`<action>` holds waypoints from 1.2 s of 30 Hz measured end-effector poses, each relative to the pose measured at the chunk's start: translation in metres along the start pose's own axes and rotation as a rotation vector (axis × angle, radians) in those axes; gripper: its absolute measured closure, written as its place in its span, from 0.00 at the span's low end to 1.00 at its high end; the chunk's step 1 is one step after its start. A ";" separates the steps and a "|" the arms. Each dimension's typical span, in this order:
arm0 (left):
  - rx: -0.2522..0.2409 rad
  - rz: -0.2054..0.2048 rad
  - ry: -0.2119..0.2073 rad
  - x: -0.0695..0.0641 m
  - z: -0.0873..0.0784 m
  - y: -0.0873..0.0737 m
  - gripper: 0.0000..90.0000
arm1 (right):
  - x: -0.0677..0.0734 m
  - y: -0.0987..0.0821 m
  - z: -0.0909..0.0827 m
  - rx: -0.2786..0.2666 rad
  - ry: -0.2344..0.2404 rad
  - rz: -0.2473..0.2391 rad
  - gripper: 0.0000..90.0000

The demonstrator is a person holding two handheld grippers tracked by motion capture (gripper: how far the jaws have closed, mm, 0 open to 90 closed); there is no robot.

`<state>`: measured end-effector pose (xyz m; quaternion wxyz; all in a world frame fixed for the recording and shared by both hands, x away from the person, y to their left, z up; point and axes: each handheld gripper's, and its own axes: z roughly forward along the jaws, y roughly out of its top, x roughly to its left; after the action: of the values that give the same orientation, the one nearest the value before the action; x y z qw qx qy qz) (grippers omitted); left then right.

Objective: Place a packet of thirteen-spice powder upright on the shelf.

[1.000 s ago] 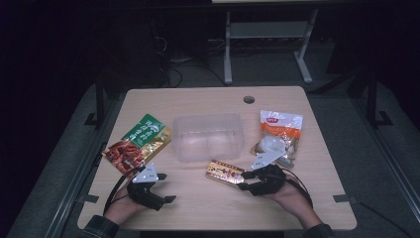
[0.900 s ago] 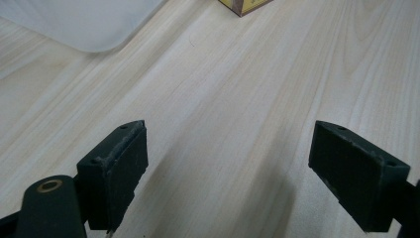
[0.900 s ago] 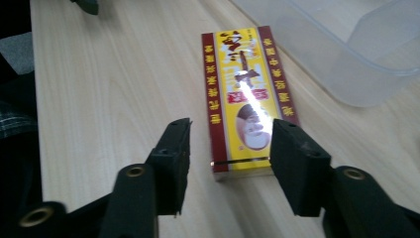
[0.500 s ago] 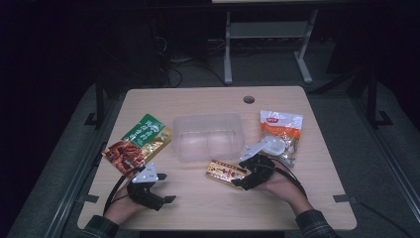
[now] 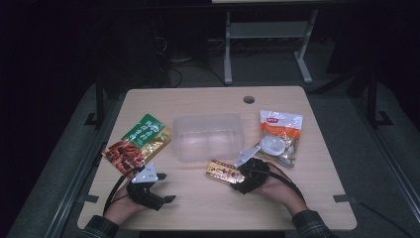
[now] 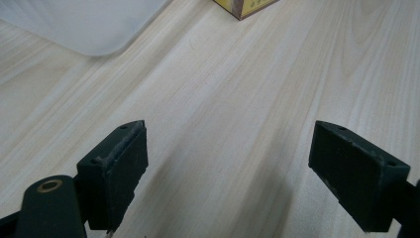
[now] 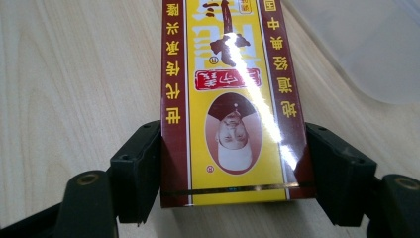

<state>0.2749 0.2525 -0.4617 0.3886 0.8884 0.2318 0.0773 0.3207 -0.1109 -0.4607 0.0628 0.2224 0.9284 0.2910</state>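
Dim floor and a metal stand lay beyond the pale wooden surface (image 5: 198,203), which carried a clear plastic container (image 5: 210,136) at its middle, a green and red snack pouch (image 5: 138,144) to the left and an orange-and-white packet (image 5: 280,131) to the right. Just in front of the container lay the yellow and maroon box (image 5: 223,171), flat on the wood. The right claw (image 5: 242,181) straddled the box's near end, its jaws having just been opening; in the right gripper view the box (image 7: 230,99) sat between them, each jaw close against a long side, though whether the pads (image 7: 136,171) actually pressed could not be told. The left claw (image 6: 242,168) stood spread over bare wood near the front edge, holding nothing.

The risks looked modest but real. The grip covered only the box's end, so a lift would probably let the far end droop or pivot. The glossy wrap could slip under weak pressure. Closing hard might dent the carton's sides. The container's wall sat near, so a forward swing could nudge it.
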 end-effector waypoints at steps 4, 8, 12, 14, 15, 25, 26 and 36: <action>0.001 0.005 -0.001 -0.001 0.000 0.000 0.17 | 0.001 -0.002 -0.001 -0.009 0.001 -0.010 0.34; 0.000 0.003 -0.001 0.000 0.000 0.000 0.16 | 0.002 -0.003 -0.001 -0.019 0.006 -0.005 0.35; -0.003 0.004 -0.003 -0.001 0.000 0.000 0.16 | 0.002 -0.004 -0.001 -0.025 0.008 -0.004 0.35; -0.004 0.005 -0.006 -0.001 0.000 0.000 0.17 | 0.002 -0.004 -0.002 -0.024 0.006 -0.014 0.35; -0.007 0.005 -0.006 -0.001 -0.001 0.000 0.17 | 0.002 -0.004 -0.002 -0.027 0.009 -0.012 0.35; -0.026 0.020 -0.053 -0.002 -0.003 0.005 0.16 | 0.004 -0.008 -0.021 -0.080 0.049 0.002 0.35; -0.026 0.020 -0.053 -0.002 -0.003 0.005 0.16 | 0.004 -0.008 -0.021 -0.080 0.049 0.002 0.35; -0.082 0.080 -0.125 -0.005 -0.002 0.026 0.16 | 0.010 -0.008 -0.034 -0.101 0.088 -0.036 0.35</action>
<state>0.2793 0.2365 -0.4416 0.4349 0.8834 0.1681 0.0465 0.2999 -0.1299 -0.4374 0.0381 0.1893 0.9182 0.3458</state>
